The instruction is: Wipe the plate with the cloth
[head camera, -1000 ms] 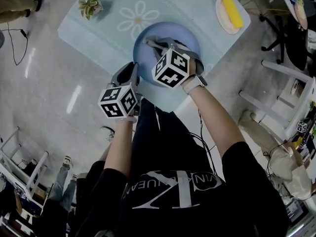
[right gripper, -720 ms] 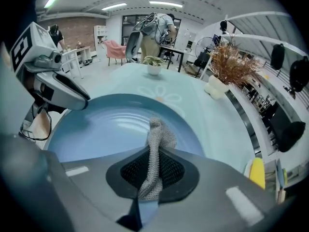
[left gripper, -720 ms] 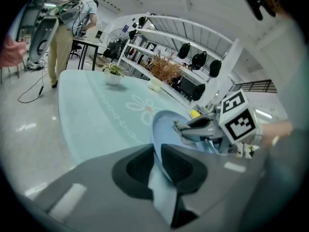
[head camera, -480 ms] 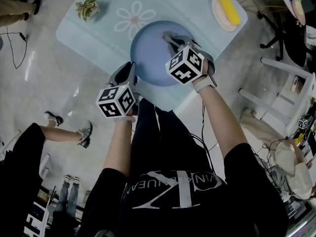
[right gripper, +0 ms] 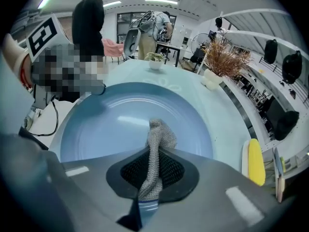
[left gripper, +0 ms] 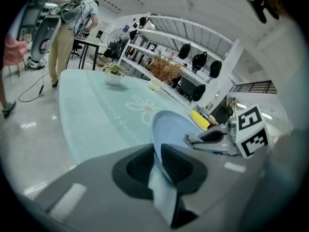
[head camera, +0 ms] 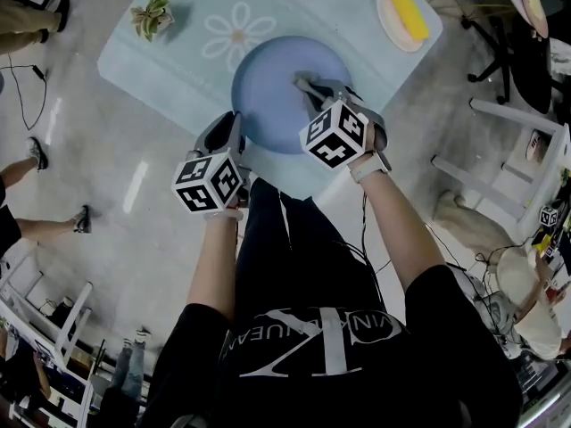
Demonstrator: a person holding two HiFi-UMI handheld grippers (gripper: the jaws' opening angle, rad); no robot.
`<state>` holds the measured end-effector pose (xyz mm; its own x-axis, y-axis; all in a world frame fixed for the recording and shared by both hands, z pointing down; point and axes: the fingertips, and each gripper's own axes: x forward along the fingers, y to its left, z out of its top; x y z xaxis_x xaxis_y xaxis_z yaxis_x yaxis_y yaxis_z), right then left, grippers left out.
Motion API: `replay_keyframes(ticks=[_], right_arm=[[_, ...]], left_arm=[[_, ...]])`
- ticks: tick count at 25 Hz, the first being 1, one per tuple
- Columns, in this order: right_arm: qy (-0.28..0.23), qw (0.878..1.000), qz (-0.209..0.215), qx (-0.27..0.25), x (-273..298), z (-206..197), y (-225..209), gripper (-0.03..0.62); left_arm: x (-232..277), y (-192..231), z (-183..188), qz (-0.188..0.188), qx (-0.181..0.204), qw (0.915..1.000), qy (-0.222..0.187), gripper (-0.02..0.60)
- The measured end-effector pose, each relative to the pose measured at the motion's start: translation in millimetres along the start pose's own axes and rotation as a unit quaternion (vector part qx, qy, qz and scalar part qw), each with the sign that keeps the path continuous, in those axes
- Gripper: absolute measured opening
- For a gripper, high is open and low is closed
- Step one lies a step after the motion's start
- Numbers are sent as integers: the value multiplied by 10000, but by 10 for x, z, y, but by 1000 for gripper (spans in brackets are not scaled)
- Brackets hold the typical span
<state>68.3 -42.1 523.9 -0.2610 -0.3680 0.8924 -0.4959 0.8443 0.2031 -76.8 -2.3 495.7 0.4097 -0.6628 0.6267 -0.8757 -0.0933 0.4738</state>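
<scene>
Plate lies on the worktop in the head view. In the left gripper view, the left hand-held gripper is clamped on the plate's near rim. In the right gripper view, the right hand-held gripper pinches the cloth over the plate's centre. It is best swept outward under even pressure.

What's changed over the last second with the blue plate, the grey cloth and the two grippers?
The right gripper, shut on the grey mesh cloth, swept it across the round blue plate from its left part toward the right, then back slightly toward the person. The left gripper stayed clamped on the plate's near rim; the plate kept its place.
</scene>
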Motion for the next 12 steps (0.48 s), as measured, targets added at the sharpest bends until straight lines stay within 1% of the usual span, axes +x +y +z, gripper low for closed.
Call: replay_keyframes(ticks=[6,12], right_arm=[[-54,9997,181,-134,-24,62,235,31],[-202,9977,464,-440,-18,241,485,31]], left_arm=[[1,7,2,-31,-17,10000,-11,0],[-10,-5,6,-6,-26,10000,-8,0]])
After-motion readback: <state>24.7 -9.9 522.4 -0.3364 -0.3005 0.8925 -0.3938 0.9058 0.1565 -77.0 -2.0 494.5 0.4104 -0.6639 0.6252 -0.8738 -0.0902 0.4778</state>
